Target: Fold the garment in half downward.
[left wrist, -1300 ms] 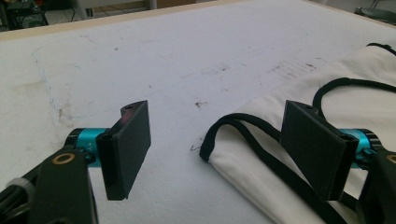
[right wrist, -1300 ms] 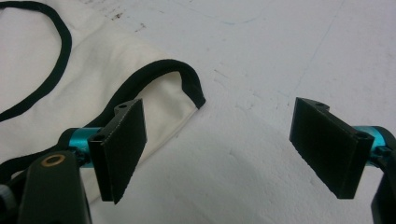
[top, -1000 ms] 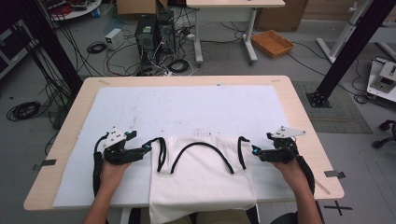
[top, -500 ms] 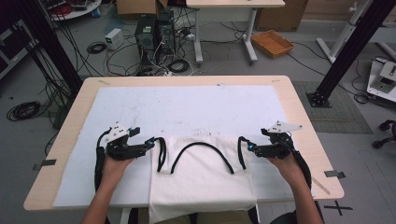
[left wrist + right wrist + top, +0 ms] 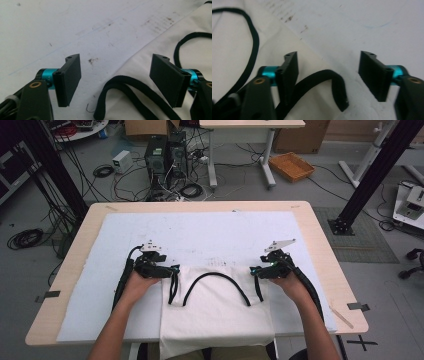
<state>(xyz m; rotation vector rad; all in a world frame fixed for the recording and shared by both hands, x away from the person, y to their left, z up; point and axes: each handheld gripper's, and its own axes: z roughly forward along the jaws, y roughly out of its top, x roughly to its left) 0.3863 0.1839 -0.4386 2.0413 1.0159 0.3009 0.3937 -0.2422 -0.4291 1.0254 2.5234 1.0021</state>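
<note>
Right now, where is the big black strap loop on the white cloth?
In the high view the black strap loop arches across the upper middle of the white cloth, between the left claw and the right claw.

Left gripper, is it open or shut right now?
Open. In the left gripper view the left gripper has its two jaws wide apart, straddling a black strap without touching it.
</note>
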